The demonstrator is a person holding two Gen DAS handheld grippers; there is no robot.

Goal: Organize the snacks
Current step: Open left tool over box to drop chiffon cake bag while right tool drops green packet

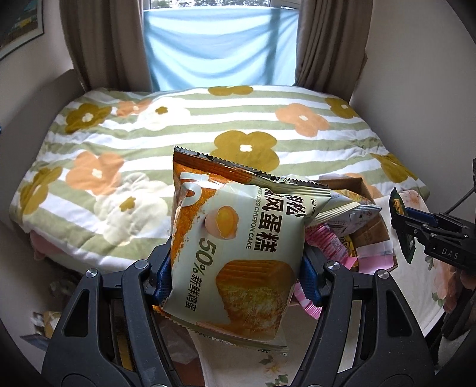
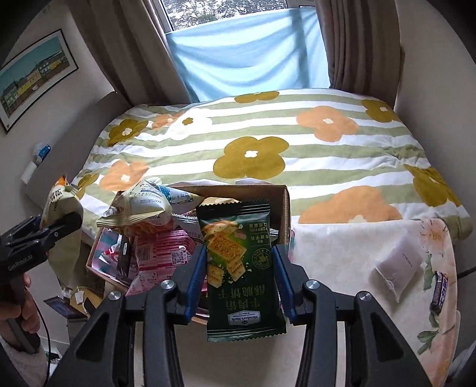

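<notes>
Tongs both held packets at frame centre: my left tongs [image 1: 236, 274] clamped the chiffon cake pouch [image 1: 235, 253] (puffy, crushable, best gripped sideways), my right tongs [image 2: 239, 279] the slippery, brittle cracker packet [image 2: 241, 268], above the snack box [image 2: 285, 208].

Dark green cracker packet [image 2: 242, 268], flower-striped blanket [image 2: 297, 154]

— Bed [image 1: 166, 131] under a striped quilt with big ochre, orange and white flowers, filling the middle. Behind it?
— Window [image 2: 226, 12] with pale blue cloth [image 1: 220, 50] across the lower part, brown curtains [image 1: 101, 44] on both sides.
— Walls?
— Off-white; framed picture [image 2: 35, 80] of coloured houses at left. Soft daylight.
</notes>
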